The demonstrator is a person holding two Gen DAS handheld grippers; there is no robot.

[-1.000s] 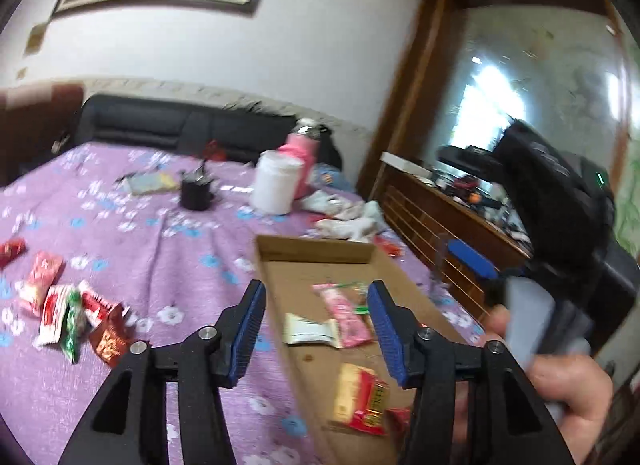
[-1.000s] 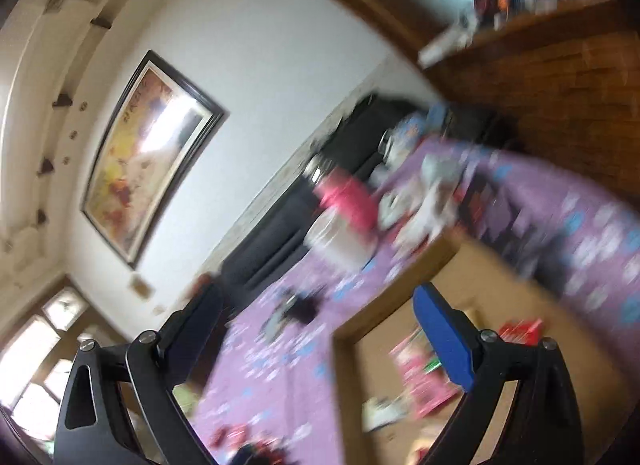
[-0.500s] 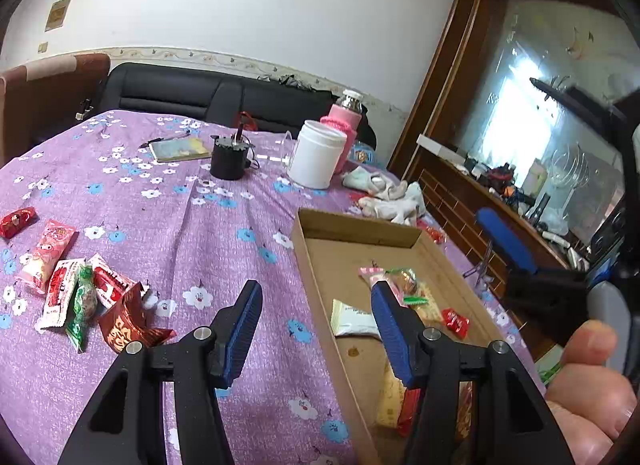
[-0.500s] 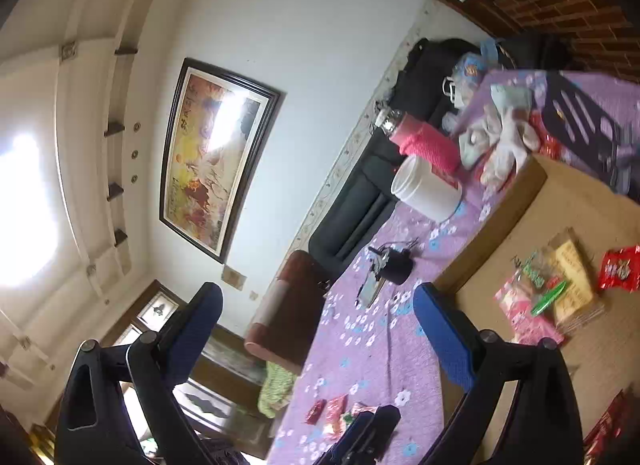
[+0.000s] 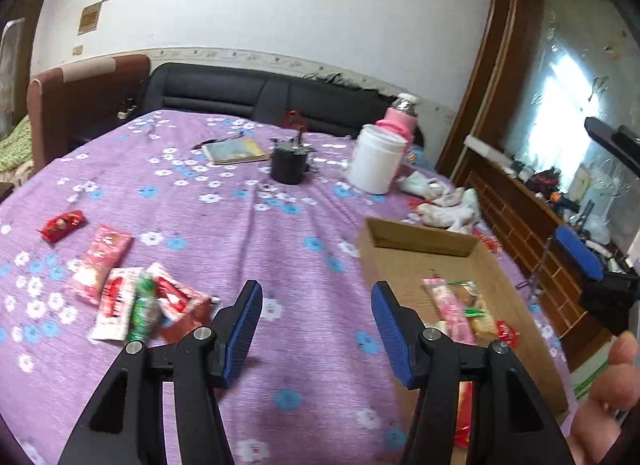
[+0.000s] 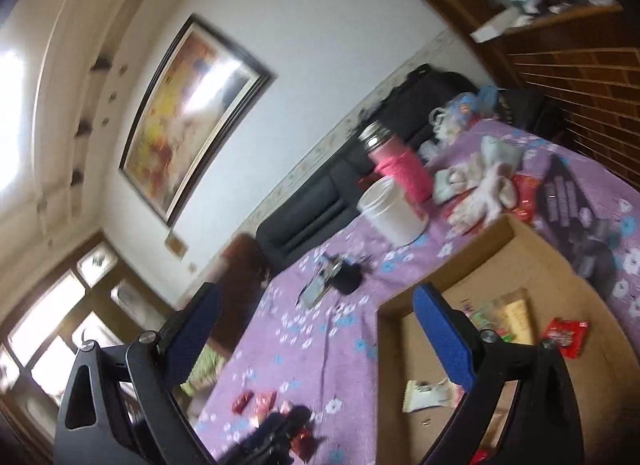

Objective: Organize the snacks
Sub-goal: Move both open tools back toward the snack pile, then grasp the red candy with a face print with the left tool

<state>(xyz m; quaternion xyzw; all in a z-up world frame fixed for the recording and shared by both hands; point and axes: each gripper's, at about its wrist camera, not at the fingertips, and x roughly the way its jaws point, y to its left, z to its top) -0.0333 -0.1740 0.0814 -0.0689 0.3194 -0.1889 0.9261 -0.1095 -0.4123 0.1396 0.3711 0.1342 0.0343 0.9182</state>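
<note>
My left gripper (image 5: 316, 329) hung with jaws apart, empty, above the purple cloth (image 5: 248, 233). My right gripper (image 6: 316, 329) was wide too, holding nothing. Loose snacks (image 5: 136, 301) lay near left; the cardboard box (image 5: 420, 241) with sorted packets (image 5: 460, 309) sat right.

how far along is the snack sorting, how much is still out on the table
Partly done. Several packets already lie in the cardboard box. In hand: nothing; the left gripper and right gripper are both open and empty. Left: the pile of snack packets and a red packet on the purple tablecloth.
</note>
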